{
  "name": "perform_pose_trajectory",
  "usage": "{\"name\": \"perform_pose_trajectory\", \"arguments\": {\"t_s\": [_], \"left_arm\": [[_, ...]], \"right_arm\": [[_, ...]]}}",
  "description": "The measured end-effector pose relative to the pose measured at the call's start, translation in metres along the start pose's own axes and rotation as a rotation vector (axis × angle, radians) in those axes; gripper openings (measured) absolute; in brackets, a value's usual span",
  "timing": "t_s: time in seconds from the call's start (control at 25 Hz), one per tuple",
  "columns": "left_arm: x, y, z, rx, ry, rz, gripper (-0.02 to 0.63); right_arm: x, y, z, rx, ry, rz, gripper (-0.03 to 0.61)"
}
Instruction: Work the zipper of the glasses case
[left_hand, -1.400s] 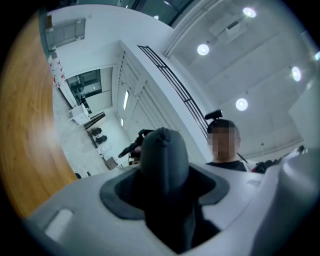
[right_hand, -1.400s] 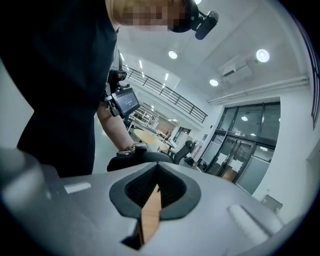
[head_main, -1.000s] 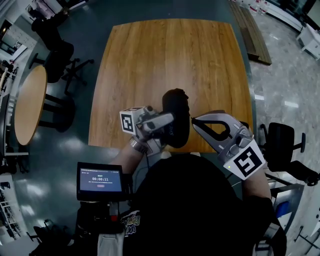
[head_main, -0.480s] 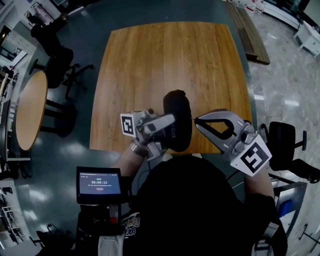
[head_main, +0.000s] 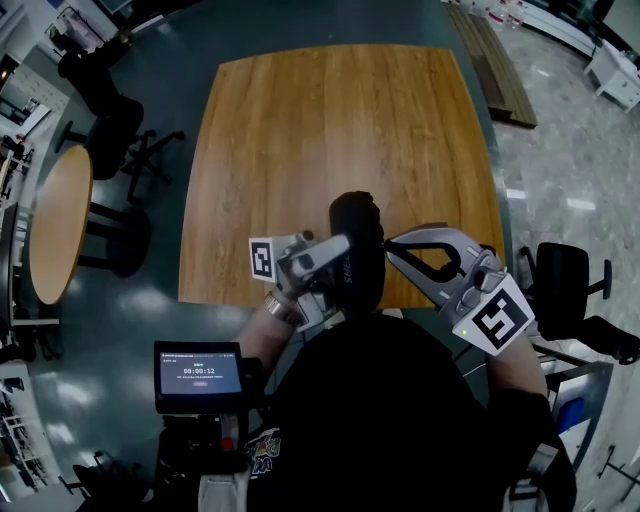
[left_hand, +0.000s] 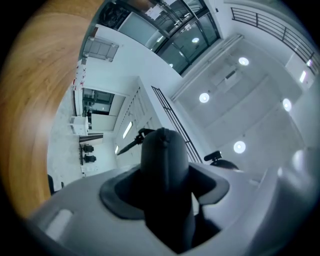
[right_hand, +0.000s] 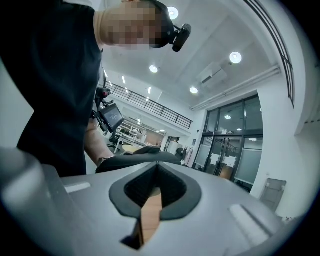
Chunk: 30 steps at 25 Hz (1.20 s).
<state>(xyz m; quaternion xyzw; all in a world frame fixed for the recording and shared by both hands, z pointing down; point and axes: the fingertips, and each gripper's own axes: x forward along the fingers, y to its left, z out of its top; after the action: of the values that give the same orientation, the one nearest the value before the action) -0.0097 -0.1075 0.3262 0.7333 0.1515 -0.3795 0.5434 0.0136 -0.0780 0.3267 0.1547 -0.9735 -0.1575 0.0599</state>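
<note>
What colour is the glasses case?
Black all over; the oval glasses case shows best in the head view.

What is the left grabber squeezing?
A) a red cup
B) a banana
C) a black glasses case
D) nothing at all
C: the left gripper has the black glasses case standing between its jaws, which press on its sides, as the left gripper view shows.
</note>
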Motion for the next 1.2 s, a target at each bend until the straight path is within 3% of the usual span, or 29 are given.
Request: {"name": "perform_pose_trajectory", "arguments": {"t_s": [0.16,0.32,0.44,0.52,0.64,0.84,1.0,1.08,1.16,1.2], "left_arm": [[0.000,0.001,0.005,0.108,-0.044,0.068,0.261],[0.001,0.001,0.021,0.138,-0.173,0.119,0.262],[0.007,-0.002,0.025,0.151,-0.213,0.110,0.265],[0.011,-0.004,0.020,0.159,-0.175,0.099,0.264],[0.012,0.001,0.014,0.201,-0.086,0.155,0.264],[0.015,-0.003,-0.005,0.286,0.077,0.151,0.267],[0.017,-0.002,-0.019,0.310,0.158,0.154,0.275],[0.023,-0.002,-0.029,0.316,0.218,0.148,0.332],[0.028,-0.004,-0.036,0.298,0.251,0.126,0.321],[0.029,-0.006,-0.035,0.279,0.235,0.110,0.279]], "right_arm": [[-0.003,-0.001,-0.005,-0.063,0.048,-0.027,0.003],[-0.003,-0.001,-0.008,-0.243,0.124,-0.058,0.003],[-0.009,-0.002,-0.004,-0.278,0.134,-0.065,0.003],[-0.015,0.001,0.001,-0.241,0.112,-0.020,0.002],[-0.023,0.000,0.000,-0.123,0.075,0.045,0.002],[-0.027,-0.011,0.004,0.024,0.005,-0.004,0.002],[-0.024,-0.009,0.007,0.057,-0.023,0.039,0.003],[-0.020,-0.004,0.007,0.082,-0.031,0.073,0.003],[-0.018,-0.005,0.010,0.115,-0.055,0.083,0.003],[-0.017,-0.007,0.012,0.120,-0.067,0.082,0.003]]}}
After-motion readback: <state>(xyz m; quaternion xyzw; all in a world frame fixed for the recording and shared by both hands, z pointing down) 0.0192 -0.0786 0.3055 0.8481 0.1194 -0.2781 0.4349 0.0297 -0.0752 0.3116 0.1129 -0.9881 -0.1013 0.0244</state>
